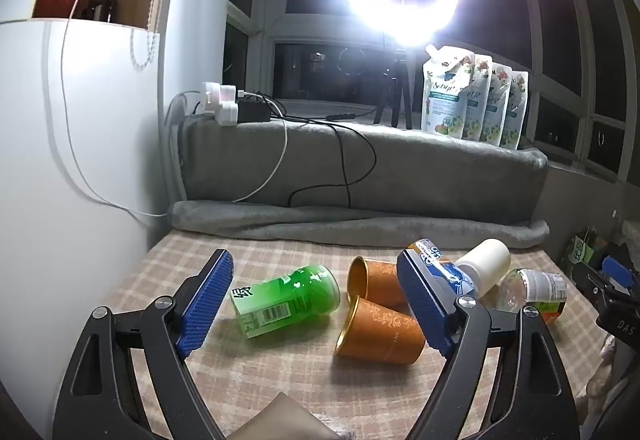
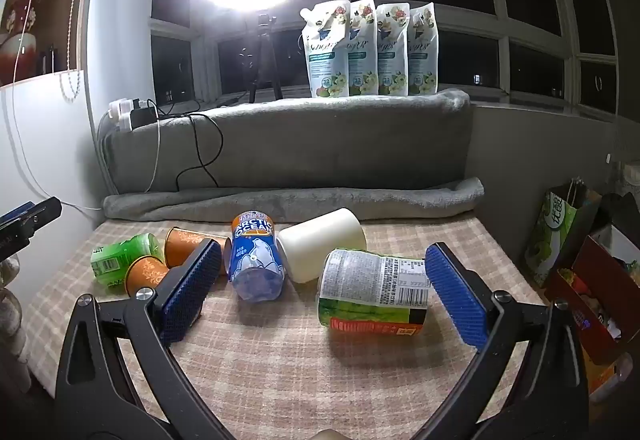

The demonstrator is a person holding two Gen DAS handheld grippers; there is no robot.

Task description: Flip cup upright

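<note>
checkered cloth covers the counter (image 2: 280, 360) under a ring light. we hover both claws, left claw (image 1: 316, 304) and right claw (image 2: 320, 292), spread wide and empty. nearest orange cup (image 1: 380, 328) lies on its side between our left fingers; next we likely close across its wall, then tip it up.

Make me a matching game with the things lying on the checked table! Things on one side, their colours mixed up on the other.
Things:
1. cup
2. Arctic Ocean bottle
3. paper cups
4. tea bottle

Colours:
A. green
B. orange with a gold inside
C. cream white
D. blue with a white bear

Pairs: 1-C, 2-D, 3-B, 4-A

All of them lie on their sides on the table.
</note>
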